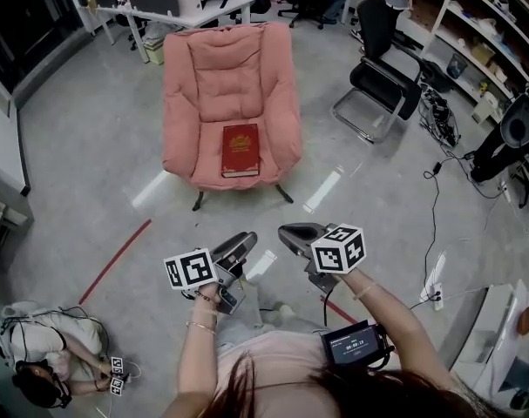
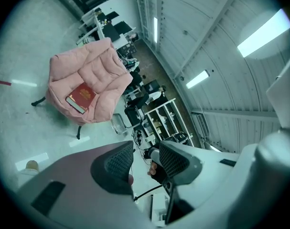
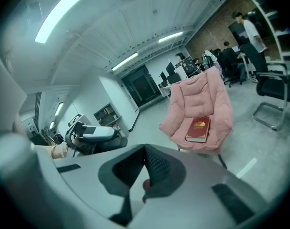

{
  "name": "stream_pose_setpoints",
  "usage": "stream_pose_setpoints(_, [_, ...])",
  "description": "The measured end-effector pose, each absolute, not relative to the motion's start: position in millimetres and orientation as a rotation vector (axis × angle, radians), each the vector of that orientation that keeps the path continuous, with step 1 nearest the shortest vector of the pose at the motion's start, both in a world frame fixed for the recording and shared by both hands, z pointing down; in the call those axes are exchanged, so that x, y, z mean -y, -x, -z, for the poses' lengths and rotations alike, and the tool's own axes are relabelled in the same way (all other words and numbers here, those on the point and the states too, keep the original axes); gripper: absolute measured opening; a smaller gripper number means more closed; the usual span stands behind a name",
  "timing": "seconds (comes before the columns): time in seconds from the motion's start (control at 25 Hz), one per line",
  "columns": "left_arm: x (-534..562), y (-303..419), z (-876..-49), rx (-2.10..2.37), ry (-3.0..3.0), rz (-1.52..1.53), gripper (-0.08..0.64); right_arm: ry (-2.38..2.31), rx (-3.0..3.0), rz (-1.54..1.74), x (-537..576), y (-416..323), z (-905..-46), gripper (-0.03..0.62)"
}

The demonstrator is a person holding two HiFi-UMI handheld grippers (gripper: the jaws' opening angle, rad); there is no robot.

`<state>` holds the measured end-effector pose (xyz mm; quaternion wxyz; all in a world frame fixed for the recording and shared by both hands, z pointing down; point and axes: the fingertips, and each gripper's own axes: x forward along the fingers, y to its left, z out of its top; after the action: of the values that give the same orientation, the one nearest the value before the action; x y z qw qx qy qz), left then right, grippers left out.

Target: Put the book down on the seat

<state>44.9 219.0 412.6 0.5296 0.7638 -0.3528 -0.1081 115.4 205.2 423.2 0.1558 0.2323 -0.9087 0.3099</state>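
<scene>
A dark red book (image 1: 240, 151) lies flat on the seat of the pink padded chair (image 1: 232, 77), its spine toward the front edge. Both grippers are held close to the person's body, well short of the chair. My left gripper (image 1: 240, 244) stands open with nothing between its pads. My right gripper (image 1: 288, 232) is shut and empty. The left gripper view has the book (image 2: 81, 97) and chair (image 2: 90, 70) far off, beyond the parted left gripper (image 2: 145, 152). In the right gripper view the book (image 3: 198, 129) rests on the chair (image 3: 202, 99), past the shut right gripper (image 3: 144, 150).
A black office chair (image 1: 382, 81) stands right of the pink chair, with shelves (image 1: 491, 33) beyond it. A desk (image 1: 177, 7) is at the back. A person (image 1: 37, 355) sits on the floor at the lower left. Red tape (image 1: 116, 259) and cables (image 1: 434, 216) cross the floor.
</scene>
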Motion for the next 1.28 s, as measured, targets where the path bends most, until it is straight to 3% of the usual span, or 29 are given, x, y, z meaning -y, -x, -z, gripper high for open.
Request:
stream_pose_setpoints(0.92, [-295,-87,-398,0.866,-1.878,0.271,0.167,-0.693,2.610,-0.861,-284,-161,-416,0.015])
stream_pose_setpoints(1.12, [-305,-91,-395,0.852,-1.920,0.239,0.063,-0.702,2.604,-0.889,-288,-161,-415,0.015])
stream_pose_setpoints(1.28, [-307,-87,-396,0.841,-1.923,0.252,0.063,-0.703,2.600,-0.896,-288,-154,-419,0.015])
